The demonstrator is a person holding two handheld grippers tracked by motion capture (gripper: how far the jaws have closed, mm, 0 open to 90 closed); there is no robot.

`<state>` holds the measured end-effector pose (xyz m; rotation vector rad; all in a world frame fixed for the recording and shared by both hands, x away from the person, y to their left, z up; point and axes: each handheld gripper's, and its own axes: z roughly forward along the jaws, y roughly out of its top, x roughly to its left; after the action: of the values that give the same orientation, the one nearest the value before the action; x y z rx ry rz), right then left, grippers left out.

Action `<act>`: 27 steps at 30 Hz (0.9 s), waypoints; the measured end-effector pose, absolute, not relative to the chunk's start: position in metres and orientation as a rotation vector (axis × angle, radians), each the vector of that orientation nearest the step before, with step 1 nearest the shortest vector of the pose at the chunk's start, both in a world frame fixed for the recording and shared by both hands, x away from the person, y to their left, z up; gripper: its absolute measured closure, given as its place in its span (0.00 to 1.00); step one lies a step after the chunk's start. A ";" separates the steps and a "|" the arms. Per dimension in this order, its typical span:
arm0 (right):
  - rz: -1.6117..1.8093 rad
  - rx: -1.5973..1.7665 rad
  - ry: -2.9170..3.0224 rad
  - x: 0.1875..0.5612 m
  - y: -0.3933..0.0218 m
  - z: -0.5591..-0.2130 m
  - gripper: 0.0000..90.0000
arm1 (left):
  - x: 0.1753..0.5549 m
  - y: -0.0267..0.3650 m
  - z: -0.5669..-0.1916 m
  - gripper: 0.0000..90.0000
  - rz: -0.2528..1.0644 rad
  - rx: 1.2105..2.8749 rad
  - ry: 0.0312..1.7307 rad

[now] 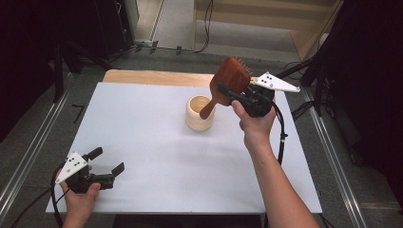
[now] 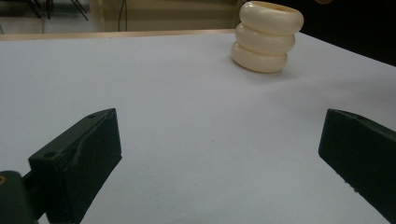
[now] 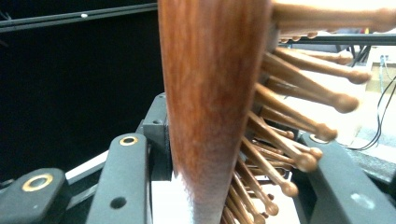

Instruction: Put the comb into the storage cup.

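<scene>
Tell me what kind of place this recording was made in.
Probably a lab or studio set up for recording handling work, not a home. A bare white table stands between dark stands with cables on a grey floor, and a person works with the left gripper and right gripper, which holds a wooden hairbrush.

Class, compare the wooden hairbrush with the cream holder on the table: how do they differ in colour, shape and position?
The hairbrush is dark reddish-brown wood; the holder is pale cream. The hairbrush is a flat paddle with a handle and wooden pins; the holder is a stack of rounded rings, open on top. The hairbrush is held in the air, tilted, clamped in the right hand-held gripper; the holder stands upright on the white table.
</scene>
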<state>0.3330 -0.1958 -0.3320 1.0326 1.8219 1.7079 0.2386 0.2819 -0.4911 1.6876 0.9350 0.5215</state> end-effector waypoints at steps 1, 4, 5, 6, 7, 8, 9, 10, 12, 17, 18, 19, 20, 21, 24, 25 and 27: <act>1.710 1.042 1.818 0.335 -0.195 -0.333 0.59 | 0.239 0.282 -0.491 0.00 0.519 1.684 0.935; 1.708 1.033 1.805 0.341 -0.195 -0.336 0.59 | 0.239 0.282 -0.491 0.00 0.520 1.684 0.936; 1.710 1.036 1.802 0.343 -0.195 -0.337 0.59 | 0.239 0.282 -0.491 0.00 0.519 1.682 0.937; 1.713 1.043 1.796 0.345 -0.195 -0.339 0.59 | 0.239 0.282 -0.491 0.00 0.518 1.679 0.937; 1.721 1.049 1.785 0.349 -0.196 -0.340 0.59 | 0.239 0.282 -0.491 0.00 0.518 1.677 0.938; 1.725 1.053 1.783 0.350 -0.196 -0.341 0.59 | 0.239 0.282 -0.491 0.00 0.517 1.677 0.939; 1.726 1.064 1.774 0.353 -0.196 -0.342 0.59 | 0.239 0.283 -0.491 0.00 0.517 1.672 0.941; 1.724 1.077 1.768 0.355 -0.195 -0.343 0.59 | 0.239 0.283 -0.491 0.00 0.515 1.672 0.941; 1.725 1.085 1.766 0.359 -0.194 -0.345 0.59 | 0.239 0.283 -0.491 0.00 0.515 1.672 0.941; 1.714 1.098 1.775 0.367 -0.190 -0.353 0.59 | 0.238 0.283 -0.491 0.00 0.517 1.676 0.936; 1.704 1.098 1.777 0.369 -0.189 -0.354 0.59 | 0.238 0.282 -0.491 0.00 0.518 1.677 0.936; 1.699 1.100 1.780 0.370 -0.188 -0.355 0.59 | 0.239 0.282 -0.491 0.00 0.519 1.678 0.936; 1.696 1.102 1.783 0.372 -0.187 -0.357 0.59 | 0.239 0.282 -0.491 0.00 0.518 1.678 0.936; 1.692 1.102 1.783 0.373 -0.186 -0.358 0.59 | 0.238 0.282 -0.491 0.00 0.519 1.678 0.935; 1.685 1.115 1.783 0.376 -0.184 -0.360 0.59 | 0.238 0.282 -0.491 0.00 0.518 1.678 0.936; 1.685 1.118 1.784 0.377 -0.184 -0.361 0.59 | 0.238 0.282 -0.491 0.00 0.518 1.678 0.935; 1.677 1.120 1.785 0.378 -0.182 -0.363 0.59 | 0.239 0.282 -0.491 0.00 0.518 1.679 0.934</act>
<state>0.3778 -0.1824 -0.3625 1.1201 1.7854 1.6767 0.2386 0.2821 -0.4913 1.6787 0.9343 0.5184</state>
